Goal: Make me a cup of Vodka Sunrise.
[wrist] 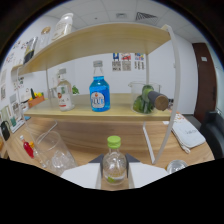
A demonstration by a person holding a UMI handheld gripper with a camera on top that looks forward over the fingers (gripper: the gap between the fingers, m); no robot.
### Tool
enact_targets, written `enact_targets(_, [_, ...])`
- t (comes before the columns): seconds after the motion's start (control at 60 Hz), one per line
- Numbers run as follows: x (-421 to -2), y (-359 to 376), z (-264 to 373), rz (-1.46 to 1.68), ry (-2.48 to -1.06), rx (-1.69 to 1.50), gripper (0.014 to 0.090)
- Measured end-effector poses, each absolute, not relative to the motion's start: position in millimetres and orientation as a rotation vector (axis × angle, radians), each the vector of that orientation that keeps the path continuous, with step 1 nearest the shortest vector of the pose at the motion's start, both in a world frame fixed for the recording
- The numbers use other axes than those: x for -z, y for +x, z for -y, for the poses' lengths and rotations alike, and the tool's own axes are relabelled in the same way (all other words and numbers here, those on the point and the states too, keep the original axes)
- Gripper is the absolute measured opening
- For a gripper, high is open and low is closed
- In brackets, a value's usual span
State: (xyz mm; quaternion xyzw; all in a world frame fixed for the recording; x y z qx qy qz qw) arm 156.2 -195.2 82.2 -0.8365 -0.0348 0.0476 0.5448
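Fingers [116,172] of the gripper clench the green-capped clear bottle [114,162] low on its body, held upright above the table. Judged risk: swinging it could clip the clear glass [52,150] nearby or loosen the grip.

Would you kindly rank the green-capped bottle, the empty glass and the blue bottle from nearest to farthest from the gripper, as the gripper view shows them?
1. Green-capped bottle: between the fingers of the gripper, held.
2. Empty glass: on the table, ahead and to the left of the fingers.
3. Blue bottle: on the shelf, well beyond the fingers.
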Motion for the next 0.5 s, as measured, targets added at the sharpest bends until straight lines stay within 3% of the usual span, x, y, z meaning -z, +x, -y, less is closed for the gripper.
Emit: enact_targets(0.5, [-29.1, 157.0, 196.4, 0.095, -2.089, -0.098, 0.0363])
